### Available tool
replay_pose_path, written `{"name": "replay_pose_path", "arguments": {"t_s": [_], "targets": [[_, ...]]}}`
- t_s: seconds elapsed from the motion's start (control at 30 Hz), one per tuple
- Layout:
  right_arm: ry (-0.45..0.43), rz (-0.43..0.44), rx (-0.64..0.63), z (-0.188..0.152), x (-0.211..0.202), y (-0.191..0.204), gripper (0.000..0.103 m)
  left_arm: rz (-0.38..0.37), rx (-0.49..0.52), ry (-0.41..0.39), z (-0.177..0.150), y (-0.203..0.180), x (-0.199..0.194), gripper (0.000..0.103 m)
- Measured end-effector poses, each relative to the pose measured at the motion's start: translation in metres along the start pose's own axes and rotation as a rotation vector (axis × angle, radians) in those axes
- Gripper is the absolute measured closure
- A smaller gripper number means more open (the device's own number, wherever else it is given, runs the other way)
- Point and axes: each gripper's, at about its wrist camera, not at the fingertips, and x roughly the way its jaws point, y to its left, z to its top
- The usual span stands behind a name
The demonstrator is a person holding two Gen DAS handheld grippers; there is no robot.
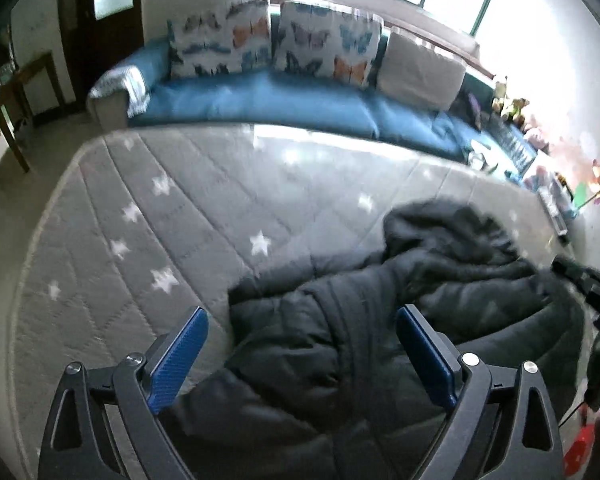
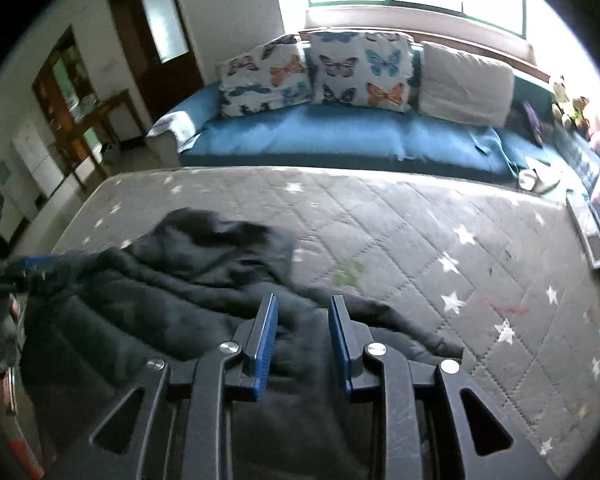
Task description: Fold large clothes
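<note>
The left gripper (image 1: pixel 302 322) is being held wide apart, empty, above the dark padded jacket (image 1: pixel 340 344). The right gripper (image 2: pixel 303 312) is being held narrowly parted over it; no grip can be confirmed. The jacket is being supported by the grey starred mattress (image 1: pixel 140 208), the blue sofa (image 1: pixel 284 100) beyond.

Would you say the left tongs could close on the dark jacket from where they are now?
Probably yes: the left tongs stand wide open right above the dark jacket on the grey mattress, with nothing between them.
</note>
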Motion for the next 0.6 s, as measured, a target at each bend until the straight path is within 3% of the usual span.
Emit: {"name": "replay_pose_path", "arguments": {"t_s": [0.07, 0.13, 0.2, 0.3, 0.4, 0.6], "targets": [[0.018, 0.042, -0.039, 0.000, 0.002, 0.019, 0.071, -0.013, 0.009, -0.053, 0.001, -0.006, -0.024, 0.003], [0.046, 0.072, -0.067, -0.001, 0.010, 0.035, 0.071, -0.061, 0.024, -0.080, -0.001, -0.013, -0.040, 0.011], [0.075, 0.082, -0.103, -0.004, 0.024, 0.053, 0.071, -0.114, 0.046, -0.060, -0.006, -0.024, -0.043, 0.031], [0.136, 0.103, -0.116, -0.008, 0.047, 0.066, 0.071, -0.174, 0.070, 0.002, -0.013, -0.035, -0.032, 0.048], [0.173, 0.087, -0.148, -0.010, 0.062, 0.074, 0.069, -0.142, 0.101, 0.040, -0.022, -0.040, -0.013, 0.054], [0.259, 0.078, -0.107, -0.012, 0.083, 0.067, 0.068, -0.144, 0.069, 0.099, -0.030, -0.030, 0.023, 0.059]]}}
